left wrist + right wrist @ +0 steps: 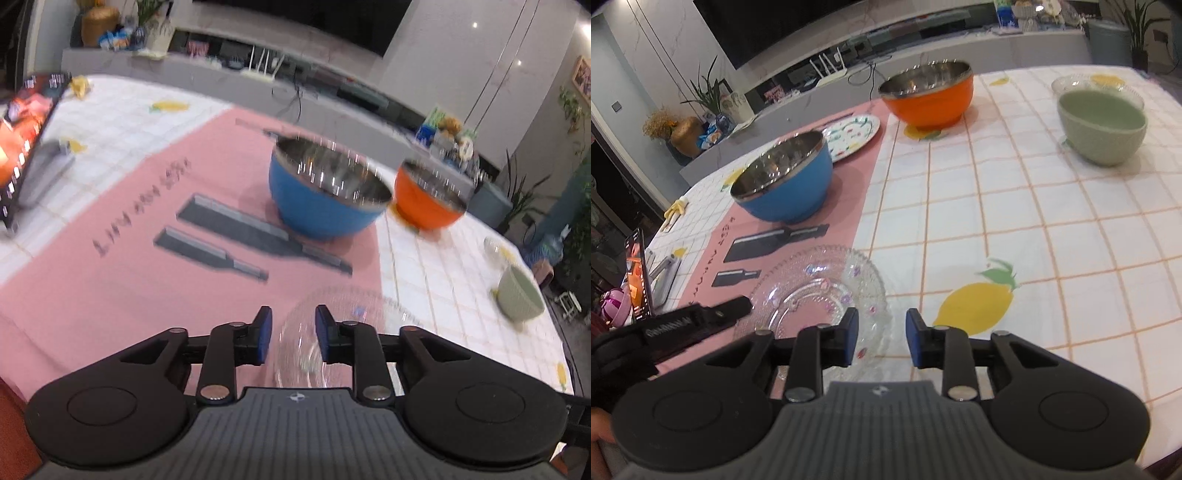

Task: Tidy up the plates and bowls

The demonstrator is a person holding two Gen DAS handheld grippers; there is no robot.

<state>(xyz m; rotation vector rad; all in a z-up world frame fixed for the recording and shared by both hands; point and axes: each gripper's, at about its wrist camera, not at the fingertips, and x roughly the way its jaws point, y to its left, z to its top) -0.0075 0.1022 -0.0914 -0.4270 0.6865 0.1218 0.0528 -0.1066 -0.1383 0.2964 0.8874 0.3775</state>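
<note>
While both claws [293,334] [881,336] gape empty over the glass plate [827,291], bowls [783,177] stand beyond.

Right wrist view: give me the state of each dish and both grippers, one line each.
Glass plate: flat on pink mat, unheld.
Blue bowl: upright, empty.
Orange bowl: upright, empty.
Green bowl: upright, nested in a clear dish.
Patterned plate: flat.
Right gripper: open.
Left gripper: open.

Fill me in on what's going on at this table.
A person with a gripper in each hand is sorting dishes. Both the left gripper and right gripper sit over a clear glass plate, jaws apart and not pressing it. A blue bowl, orange bowl and green bowl wait beyond.
</note>
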